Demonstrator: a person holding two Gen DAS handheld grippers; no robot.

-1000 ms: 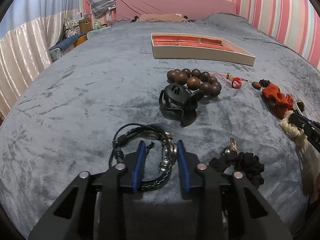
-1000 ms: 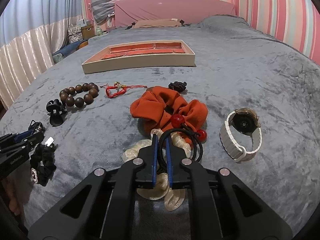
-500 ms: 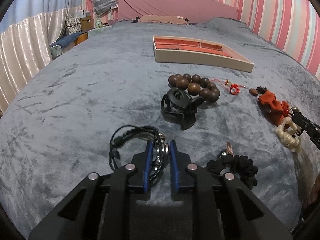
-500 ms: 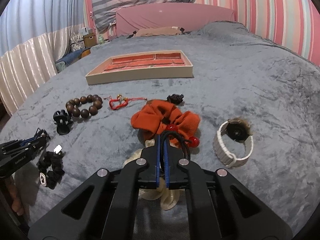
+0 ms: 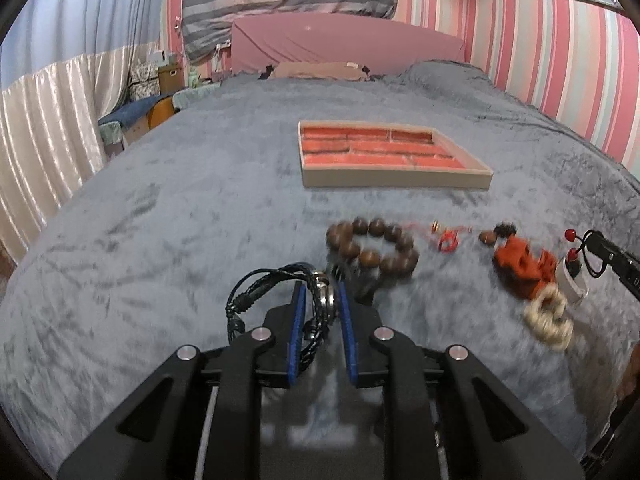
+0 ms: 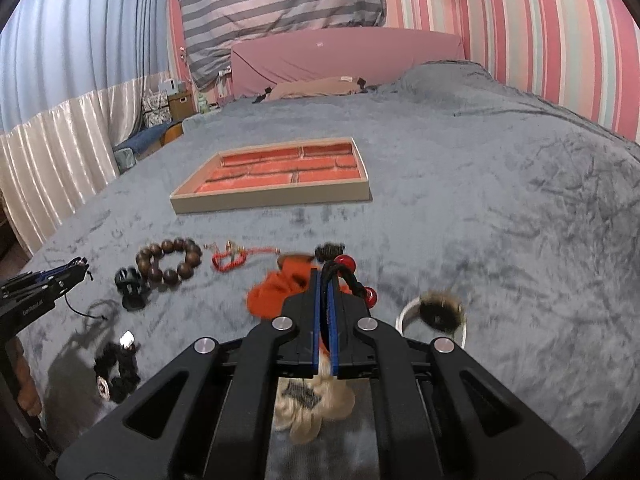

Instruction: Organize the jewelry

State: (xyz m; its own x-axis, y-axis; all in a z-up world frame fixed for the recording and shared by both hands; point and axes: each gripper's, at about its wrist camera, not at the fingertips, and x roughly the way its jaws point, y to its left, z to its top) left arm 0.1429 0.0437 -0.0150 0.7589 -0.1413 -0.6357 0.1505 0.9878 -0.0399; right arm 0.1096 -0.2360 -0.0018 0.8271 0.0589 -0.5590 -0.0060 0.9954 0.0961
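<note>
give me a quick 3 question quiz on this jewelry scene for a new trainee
1. True or false: the tray already holds a bracelet.
2. What do the left tongs grip? A) wooden bead bracelet B) black cord bracelet C) watch
3. Fill in: the right tongs are shut on a black hair tie with ___ beads.

Key
1. False: its red compartments are bare.
2. B: the black cord bracelet sits between the pads, while the wooden bead bracelet lies on the blanket.
3. Red: the hair tie hangs from the tips.
</note>
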